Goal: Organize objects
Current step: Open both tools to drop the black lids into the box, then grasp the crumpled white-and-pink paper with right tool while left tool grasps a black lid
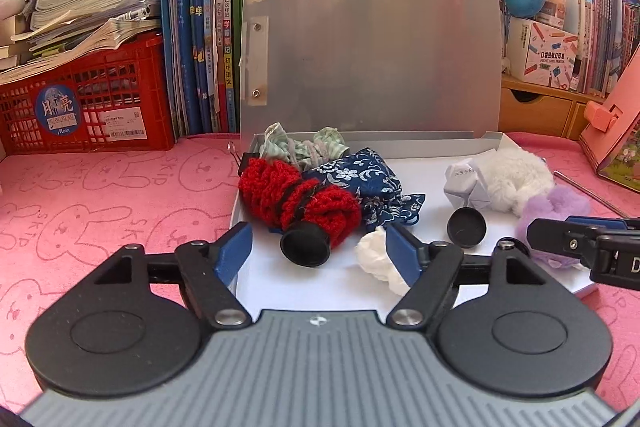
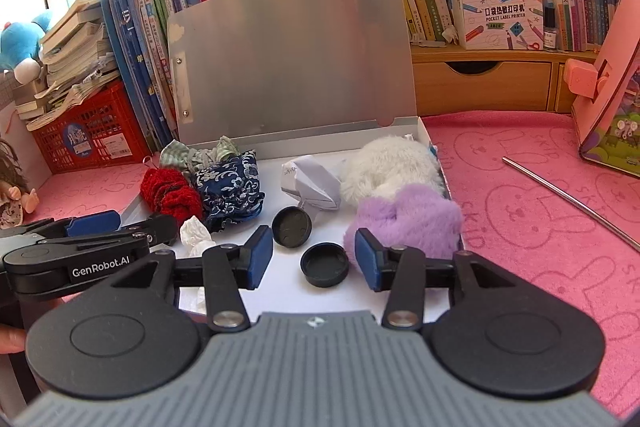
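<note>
An open white box [image 1: 320,291] lies on the pink cloth with its grey lid [image 1: 372,55] upright. My left gripper [image 1: 320,245] stands open over the box's near left. A black cap [image 1: 306,245] leans on a red knitted piece [image 1: 296,199] between the fingers, untouched by the pads. A crumpled white tissue [image 1: 376,259] lies by the right finger. My right gripper [image 2: 314,255] is open too. Another black cap [image 2: 325,264] lies flat between its pads, clear of both. A third cap [image 2: 292,227] stands tilted behind it.
The box also holds a blue floral pouch [image 2: 232,187], green striped cloth [image 2: 188,155], folded white paper [image 2: 312,183], a white plush [image 2: 388,167] and a purple plush [image 2: 408,223]. A metal rod [image 2: 572,203] lies on the cloth. A red crate [image 1: 88,103], books and a pink stand [image 2: 612,75] ring the table.
</note>
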